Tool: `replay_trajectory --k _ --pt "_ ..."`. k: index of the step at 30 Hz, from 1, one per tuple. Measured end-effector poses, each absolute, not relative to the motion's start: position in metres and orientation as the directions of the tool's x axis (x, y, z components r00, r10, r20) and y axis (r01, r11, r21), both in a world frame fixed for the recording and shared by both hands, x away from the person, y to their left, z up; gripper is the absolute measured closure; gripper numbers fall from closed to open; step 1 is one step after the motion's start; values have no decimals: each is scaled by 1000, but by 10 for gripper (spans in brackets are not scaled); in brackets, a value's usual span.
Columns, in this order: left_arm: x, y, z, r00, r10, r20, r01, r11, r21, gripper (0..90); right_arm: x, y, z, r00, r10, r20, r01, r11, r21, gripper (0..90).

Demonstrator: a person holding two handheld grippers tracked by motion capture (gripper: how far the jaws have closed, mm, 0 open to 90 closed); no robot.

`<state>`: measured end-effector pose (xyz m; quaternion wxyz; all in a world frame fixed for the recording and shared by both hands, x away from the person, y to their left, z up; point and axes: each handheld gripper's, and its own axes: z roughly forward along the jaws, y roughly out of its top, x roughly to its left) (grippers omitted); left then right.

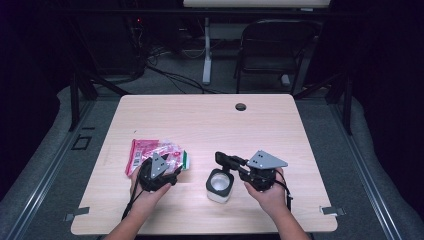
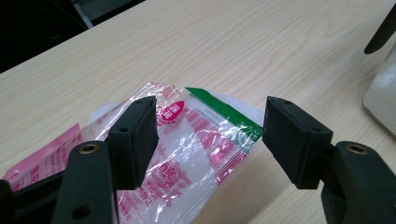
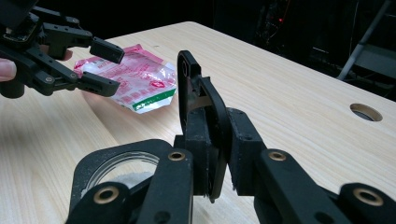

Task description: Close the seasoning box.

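While the left claw (image 2: 208,135) is hovering spread over the pink-and-green plastic packet (image 1: 157,156) near the desk's (image 1: 200,120) left edge, the right claw (image 3: 212,154) is pinching a black lid (image 3: 198,112), flipped up from the white jar (image 1: 220,186) sitting by the front edge. The jar is apparently being opened. Next, I judge, the left claw should be closing on the packet's edge and lifting it toward the jar.
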<state>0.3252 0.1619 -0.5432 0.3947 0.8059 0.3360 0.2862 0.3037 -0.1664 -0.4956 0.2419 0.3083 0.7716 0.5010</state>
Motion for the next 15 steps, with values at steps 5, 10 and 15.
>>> replay_trajectory --k 5,10,15 --pt "326 160 -543 613 766 195 313 -462 830 358 300 -165 -495 -694 715 -88 221 328 918 799" --pt "327 159 -543 617 763 194 313 -464 829 358 296 -162 -495 -695 712 -100 212 336 918 800" --pt "327 158 -543 618 763 192 310 -461 832 358 293 -160 -495 -700 706 -113 203 348 915 795"
